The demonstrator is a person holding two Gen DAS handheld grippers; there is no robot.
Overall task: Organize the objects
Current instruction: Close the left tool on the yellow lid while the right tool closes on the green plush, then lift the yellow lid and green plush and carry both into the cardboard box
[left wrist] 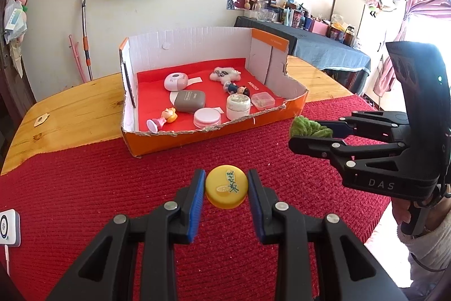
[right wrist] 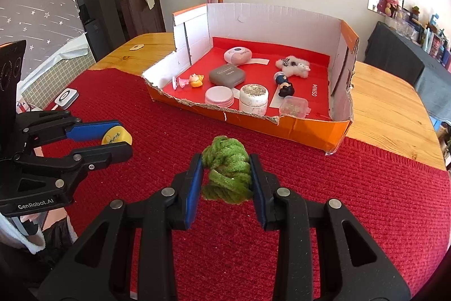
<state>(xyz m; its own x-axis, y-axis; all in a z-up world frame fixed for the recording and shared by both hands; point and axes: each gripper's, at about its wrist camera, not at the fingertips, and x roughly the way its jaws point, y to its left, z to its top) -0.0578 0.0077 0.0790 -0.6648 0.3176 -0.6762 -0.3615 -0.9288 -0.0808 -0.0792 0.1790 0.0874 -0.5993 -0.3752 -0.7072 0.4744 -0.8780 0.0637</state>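
Yellow cap [left wrist: 226, 186] first, from the left wrist view: it sits pinched between the blue pads of my left hand-held gripper [left wrist: 226, 188], above the red cloth [left wrist: 84, 188] that covers the near part of the surface, just short of the cardboard box [left wrist: 197, 137]. It is a smooth, hard, domed disc, so I judge the hold is slippery; I would keep the squeeze even, carry it level over the torn front wall and let go only low over a bare patch of the red liner. From here my right hand-held gripper [left wrist: 294, 136] shows at the right, nipping the green tuft [left wrist: 308, 127]. Through the right wrist view, that green tuft [right wrist: 227, 174] is a soft, fuzzy knot of chenille-like cord, squeezed between the pads of my right hand-held gripper [right wrist: 227, 174], likewise over the cloth and in front of the cardboard box [right wrist: 282, 126]. It will squash rather than slip, and I think it may cling to the pads on release, so a full spread is wise. Inside the box lie a grey case [right wrist: 227, 75], a white jar [right wrist: 253, 99], a fluffy white toy [right wrist: 293, 66] and small figurines, well crowded near the front.
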